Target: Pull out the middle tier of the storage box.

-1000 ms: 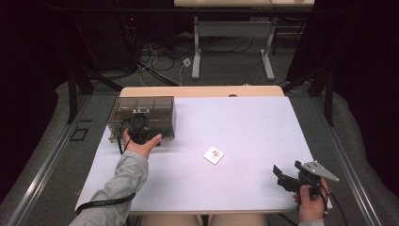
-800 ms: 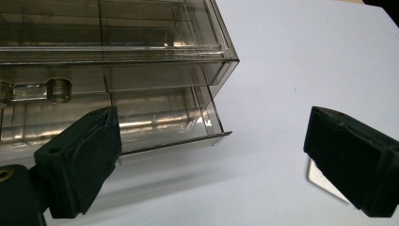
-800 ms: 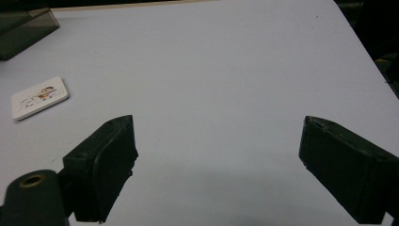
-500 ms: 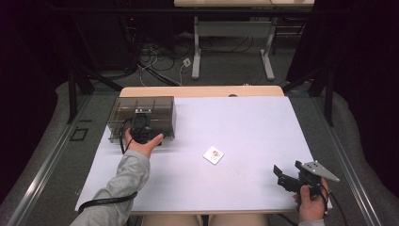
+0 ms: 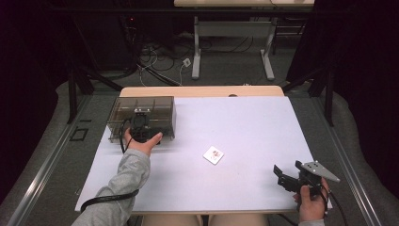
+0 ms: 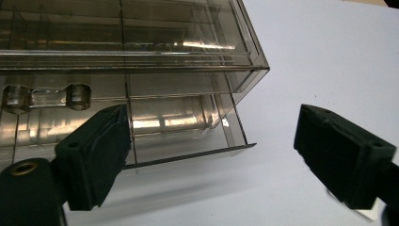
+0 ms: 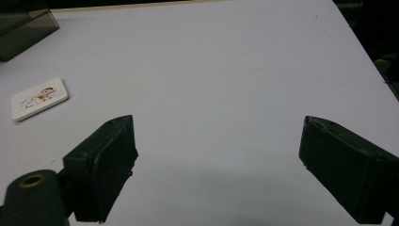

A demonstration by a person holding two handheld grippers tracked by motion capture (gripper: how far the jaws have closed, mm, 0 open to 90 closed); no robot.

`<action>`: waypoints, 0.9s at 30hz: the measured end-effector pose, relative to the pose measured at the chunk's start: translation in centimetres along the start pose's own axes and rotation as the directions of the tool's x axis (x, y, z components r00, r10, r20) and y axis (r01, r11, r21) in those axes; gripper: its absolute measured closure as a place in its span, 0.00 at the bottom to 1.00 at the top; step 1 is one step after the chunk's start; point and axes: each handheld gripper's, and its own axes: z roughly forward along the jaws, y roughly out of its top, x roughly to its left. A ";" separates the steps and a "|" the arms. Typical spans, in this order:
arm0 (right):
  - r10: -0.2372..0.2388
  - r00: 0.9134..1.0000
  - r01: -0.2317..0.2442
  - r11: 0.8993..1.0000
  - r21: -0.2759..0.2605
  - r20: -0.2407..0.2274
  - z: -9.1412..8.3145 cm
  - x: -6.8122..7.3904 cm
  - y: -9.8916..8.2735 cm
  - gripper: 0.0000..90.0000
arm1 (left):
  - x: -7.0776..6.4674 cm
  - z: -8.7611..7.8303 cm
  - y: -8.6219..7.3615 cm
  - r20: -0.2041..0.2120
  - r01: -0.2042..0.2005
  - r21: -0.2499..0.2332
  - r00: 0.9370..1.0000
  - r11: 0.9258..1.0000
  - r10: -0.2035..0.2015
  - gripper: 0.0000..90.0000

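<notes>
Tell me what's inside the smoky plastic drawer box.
Through the smoky plastic drawer box show divider walls and a pulled-out bottom drawer that looks empty. Reflections hide the compartments behind.

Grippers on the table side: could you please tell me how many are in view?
2. The left gripper is at the smoky plastic drawer box, far left; the right gripper is above the white table's near right corner.

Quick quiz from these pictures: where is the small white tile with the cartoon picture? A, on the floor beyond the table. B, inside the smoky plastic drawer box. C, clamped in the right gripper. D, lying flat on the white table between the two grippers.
D: the small white tile lies flat on the bare white table, apart from the drawer box at the left gripper and from the open, empty right gripper.
</notes>
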 end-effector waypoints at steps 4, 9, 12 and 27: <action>0.001 1.000 -0.001 1.000 -0.001 -0.002 0.0 0.0 0.0 0.12 | 0.1 0.2 -0.1 0.004 -0.011 0.022 1.000 1.000 0.011 0.17; -0.002 1.000 0.002 1.000 0.001 0.001 0.0 0.0 0.0 0.12 | -0.1 0.6 -0.2 0.009 -0.003 0.028 1.000 1.000 0.003 0.19; -0.003 1.000 0.003 1.000 0.000 0.002 0.0 0.0 0.0 0.12 | -0.3 0.7 -0.3 0.011 -0.007 0.027 1.000 1.000 0.007 0.22; 0.000 1.000 0.000 1.000 -0.016 0.002 0.1 0.0 0.0 0.12 | -1.9 1.5 -0.2 0.038 -0.055 0.066 0.998 0.996 0.053 0.49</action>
